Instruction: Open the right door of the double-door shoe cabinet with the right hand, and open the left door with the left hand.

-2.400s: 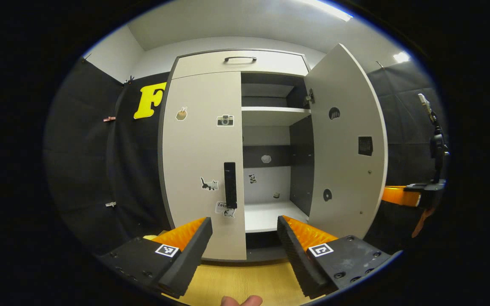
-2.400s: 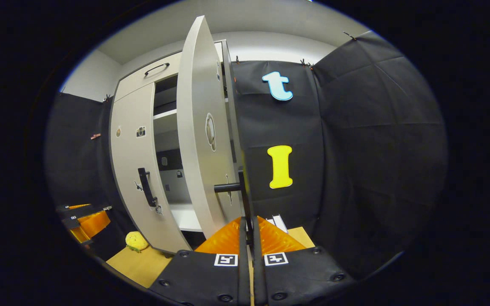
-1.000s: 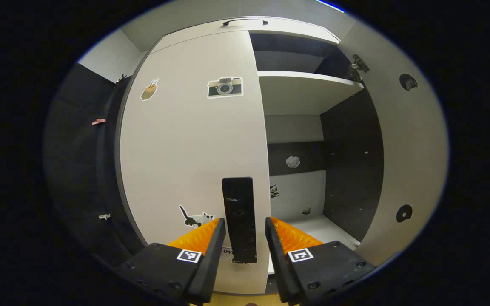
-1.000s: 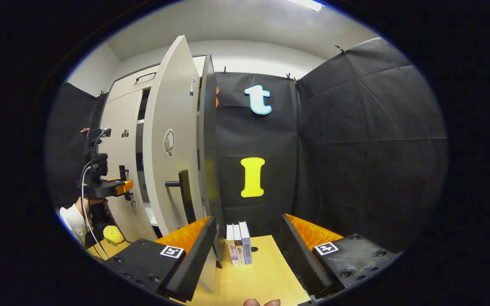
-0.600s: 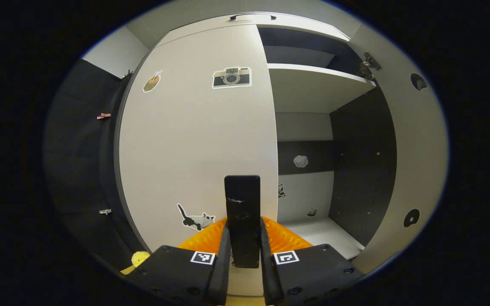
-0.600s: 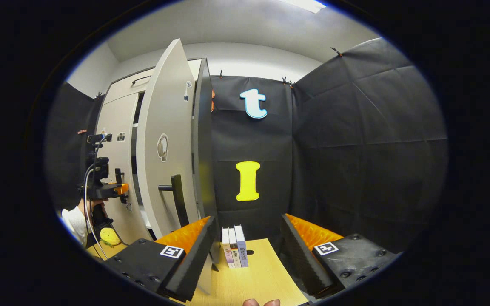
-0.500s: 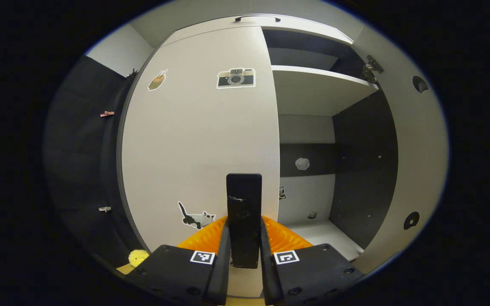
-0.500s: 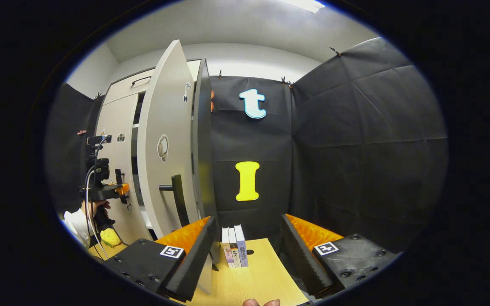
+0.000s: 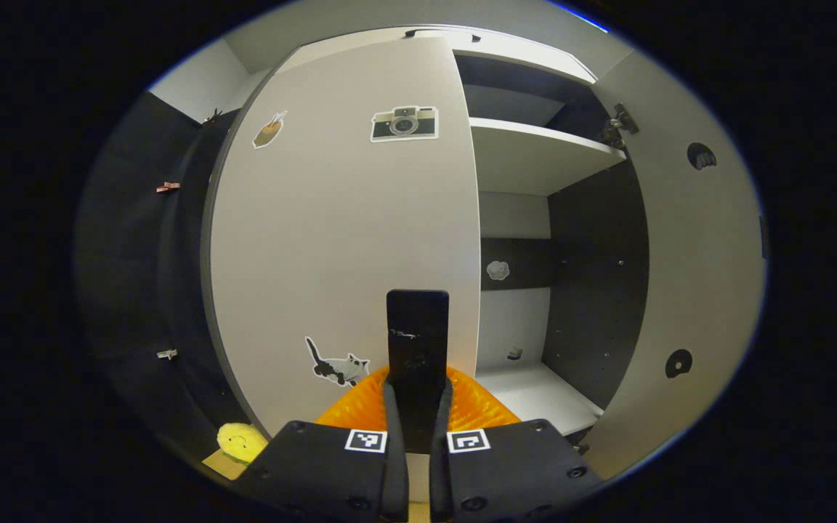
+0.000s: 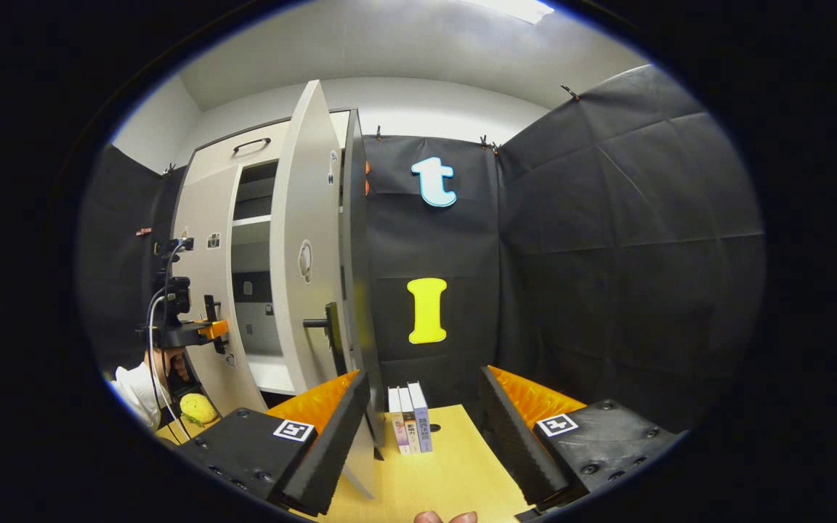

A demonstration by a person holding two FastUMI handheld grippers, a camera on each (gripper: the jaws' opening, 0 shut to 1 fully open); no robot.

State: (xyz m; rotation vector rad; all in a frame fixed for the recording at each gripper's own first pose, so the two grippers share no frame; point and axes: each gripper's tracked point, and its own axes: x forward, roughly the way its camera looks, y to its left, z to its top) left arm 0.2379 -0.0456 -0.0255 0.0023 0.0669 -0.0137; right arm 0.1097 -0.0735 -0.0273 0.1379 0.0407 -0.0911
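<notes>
While the cabinet (image 9: 535,65) has two doors, each with one dark handle, they stand differently: the right door (image 10: 309,240) is swung wide open and the left door (image 9: 346,232) is at most barely ajar. In the left gripper view, the left gripper (image 9: 418,436) has its two fingers pinched onto the left handle (image 9: 417,341), one on each side of the upright bar, which rises from between them. Four stickers show on the left door, among them a camera sticker (image 9: 404,123) and a cat sticker (image 9: 337,365). Behind the open side lie one shelf (image 9: 535,149) and the cabinet floor. In the right gripper view, the right gripper (image 10: 426,428) is spread wide with nothing between its fingers, held over a wooden table (image 10: 447,479), well apart from the right handle (image 10: 328,330). Three books (image 10: 410,415) stand upright on the table just beside the cabinet's side. A yellow soft toy (image 10: 197,408) lies low by the left door, below a hand (image 10: 171,361) holding the left gripper.
</notes>
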